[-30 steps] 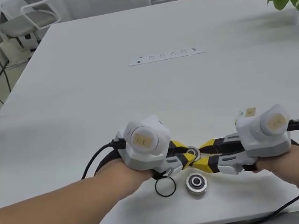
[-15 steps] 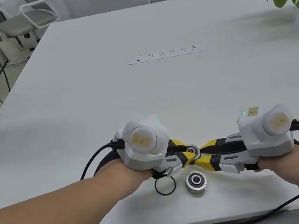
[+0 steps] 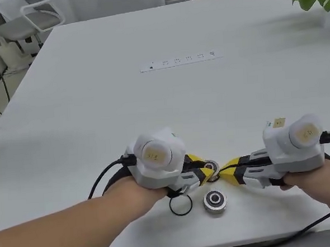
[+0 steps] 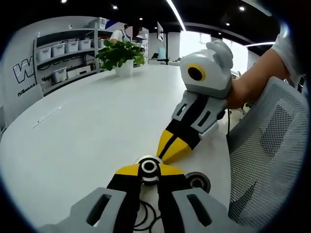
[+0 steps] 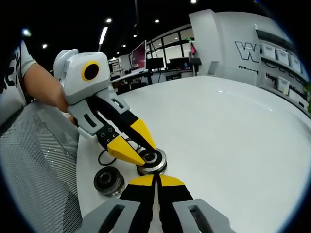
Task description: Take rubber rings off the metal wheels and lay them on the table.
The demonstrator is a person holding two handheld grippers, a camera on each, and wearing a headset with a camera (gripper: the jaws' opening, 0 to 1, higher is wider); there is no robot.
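My left tool [image 4: 147,172] pinching metal wheel [image 5: 152,160] low at surface [image 3: 153,107], near front edge; cannot tell if wheel touches surface. My right tool [image 5: 155,183] pressed together, tips just beside that wheel, facing left tool. Second wheel [image 3: 215,200] flat on surface, nearer me. Loose rubber ring [image 3: 181,205] lies beside it, apart.

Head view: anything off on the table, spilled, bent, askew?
Nothing stands out. The left claw is shut on one round metal wheel, the shut right claw points at it, a second metal wheel lies flat on the white table, and a loose black rubber ring lies flat beside it.
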